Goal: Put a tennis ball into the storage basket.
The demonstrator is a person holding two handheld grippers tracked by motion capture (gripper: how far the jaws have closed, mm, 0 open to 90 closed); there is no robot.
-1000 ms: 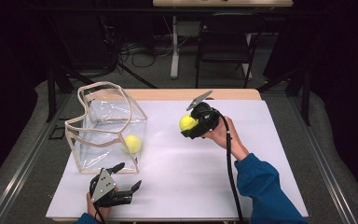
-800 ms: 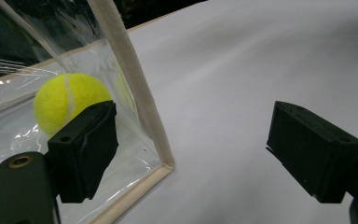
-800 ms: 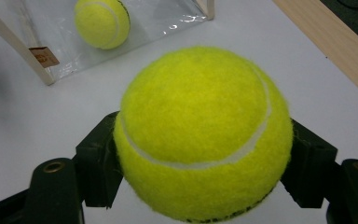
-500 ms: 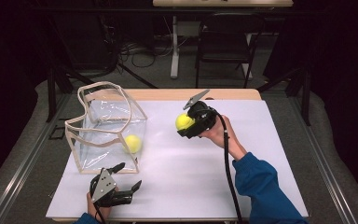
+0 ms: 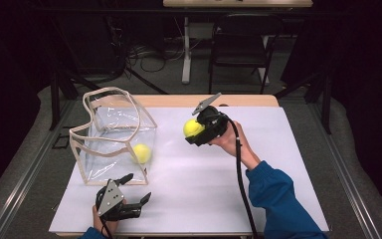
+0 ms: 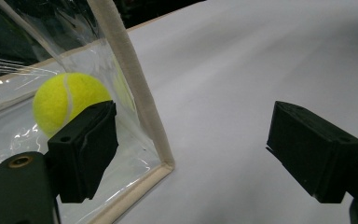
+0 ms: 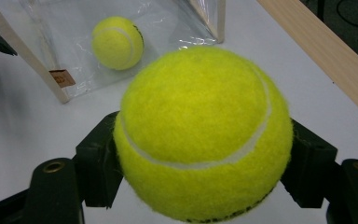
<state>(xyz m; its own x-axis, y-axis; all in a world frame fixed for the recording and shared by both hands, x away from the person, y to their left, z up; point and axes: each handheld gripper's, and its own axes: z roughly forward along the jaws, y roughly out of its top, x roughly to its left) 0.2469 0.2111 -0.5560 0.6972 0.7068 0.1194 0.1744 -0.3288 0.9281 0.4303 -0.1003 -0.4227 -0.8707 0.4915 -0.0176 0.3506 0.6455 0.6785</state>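
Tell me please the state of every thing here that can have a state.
Held tennis ball: gripped by the right gripper, lifted above the table.
Second tennis ball: lying inside the bag.
Clear bag: upright, top open.
Right gripper: jaws shut on the held ball.
Left gripper: jaws open, empty, beside the bag's near corner.

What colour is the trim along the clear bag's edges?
Beige, on the clear bag's trim; the left gripper view shows it best.
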